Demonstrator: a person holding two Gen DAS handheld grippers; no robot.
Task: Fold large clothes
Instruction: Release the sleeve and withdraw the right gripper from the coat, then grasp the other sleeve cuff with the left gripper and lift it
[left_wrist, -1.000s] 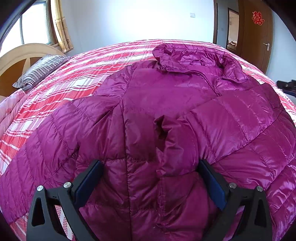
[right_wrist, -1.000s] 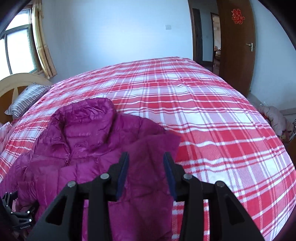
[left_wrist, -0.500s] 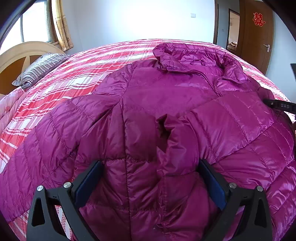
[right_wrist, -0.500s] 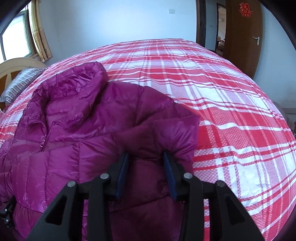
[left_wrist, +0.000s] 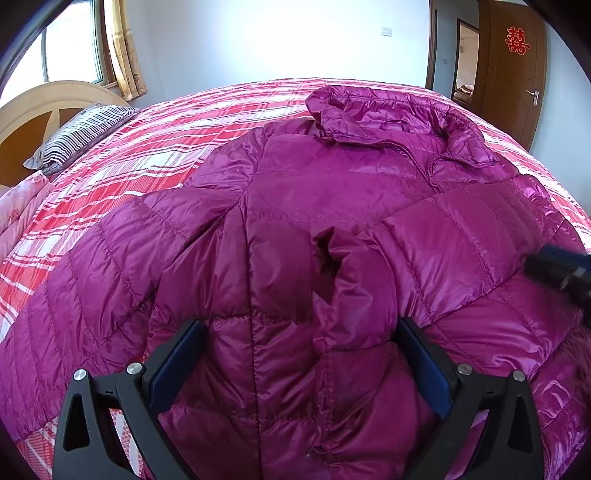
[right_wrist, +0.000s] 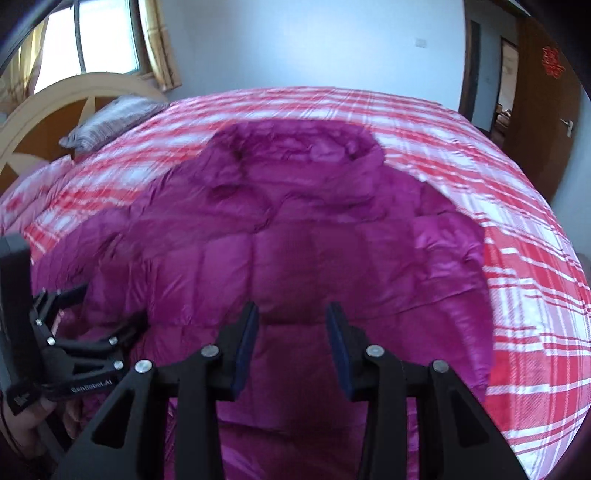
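Observation:
A magenta down jacket (left_wrist: 332, 206) lies front up on the bed, collar at the far end. Its right sleeve is folded across the chest, with the cuff (left_wrist: 328, 251) near the middle; the left sleeve (left_wrist: 110, 258) lies out to the left. My left gripper (left_wrist: 297, 354) is open wide, its jaws on either side of the jacket's lower front. My right gripper (right_wrist: 291, 332) is partly open above the jacket (right_wrist: 295, 229), with nothing between its pads. The right gripper also shows at the right edge of the left wrist view (left_wrist: 561, 269), and the left gripper at the left of the right wrist view (right_wrist: 96, 332).
The bed has a red and white plaid sheet (left_wrist: 122, 162). A striped pillow (left_wrist: 77, 133) and a wooden headboard (left_wrist: 33, 110) are at the far left. A brown door (left_wrist: 517, 70) stands at the far right.
My right gripper has swung left and now looks at the jacket from its hem side; the view is blurred by motion. The left gripper has stayed in place.

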